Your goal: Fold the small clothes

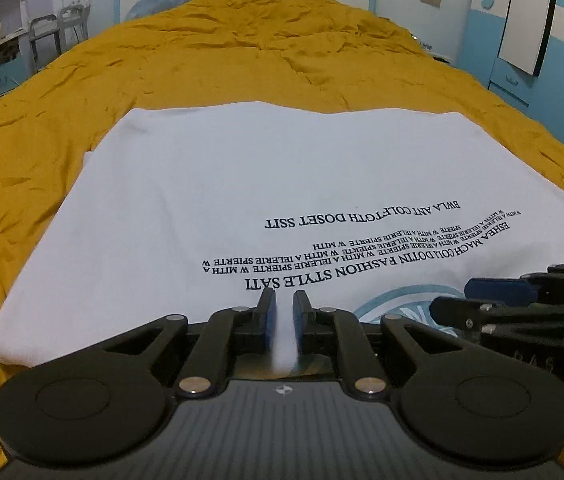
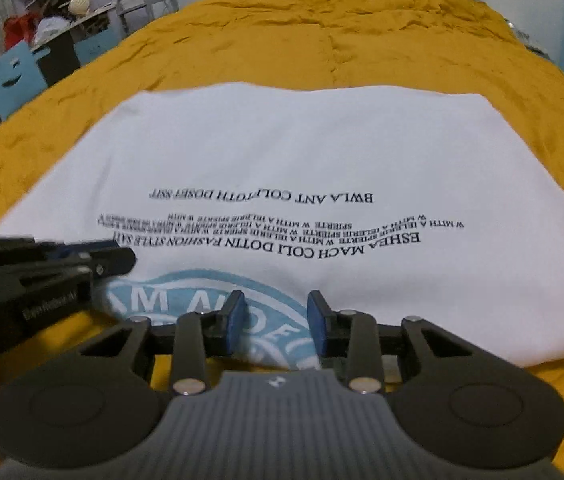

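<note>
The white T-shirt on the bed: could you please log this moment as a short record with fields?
garment: white T-shirt, lying on the spread with its black lettering and blue round print facing up
surface: mustard-yellow bedspread, wrinkled
left gripper: shut on a pinch of the shirt's near edge, white cloth showing between its blue pads
right gripper: open above the blue round print, nothing pressed between its pads
grippers' relation: side by side at the shirt's near edge
fold progress: cannot tell how many folds are done
</note>
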### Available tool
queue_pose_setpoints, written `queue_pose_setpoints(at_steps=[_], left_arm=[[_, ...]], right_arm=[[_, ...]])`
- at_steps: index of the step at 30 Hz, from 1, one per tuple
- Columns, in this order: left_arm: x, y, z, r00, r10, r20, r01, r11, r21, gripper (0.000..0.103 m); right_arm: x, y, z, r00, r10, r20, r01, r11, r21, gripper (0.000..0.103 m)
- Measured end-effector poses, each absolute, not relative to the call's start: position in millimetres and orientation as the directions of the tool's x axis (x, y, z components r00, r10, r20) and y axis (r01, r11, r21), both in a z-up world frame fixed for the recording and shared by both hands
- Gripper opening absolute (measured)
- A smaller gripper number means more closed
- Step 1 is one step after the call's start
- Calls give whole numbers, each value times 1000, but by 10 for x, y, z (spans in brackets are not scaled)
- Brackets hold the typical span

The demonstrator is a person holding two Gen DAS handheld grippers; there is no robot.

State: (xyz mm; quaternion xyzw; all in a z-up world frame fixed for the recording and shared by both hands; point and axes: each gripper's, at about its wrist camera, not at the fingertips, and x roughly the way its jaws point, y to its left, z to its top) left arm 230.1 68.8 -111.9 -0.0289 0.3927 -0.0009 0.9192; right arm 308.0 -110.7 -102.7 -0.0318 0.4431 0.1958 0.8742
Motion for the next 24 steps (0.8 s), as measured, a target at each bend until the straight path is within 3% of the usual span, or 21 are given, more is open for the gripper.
queue_pose_setpoints(at_steps=[5,10,16,24], left_arm=[[2202,780,-943,701,-33,-713,-18,998,-63,15],[2016,1106,-686,738,47,-673,-70,998,-7,16],[2080,1640,-668,668,193,-718,-232,972,46,16],[2074,1849,-1006,573,233,-786,-308,950,57,18]], right_arm=[[3130,-1178,-966,528,326,-784,-366,921,137,25],[3129,-1620,-664,611,295,-735,-294,946,135,25],[3237,-2218,-553,675,133,-726,-140,989,52,25],[3293,-2520,-878,626,61,-777,-66,998,26,26]])
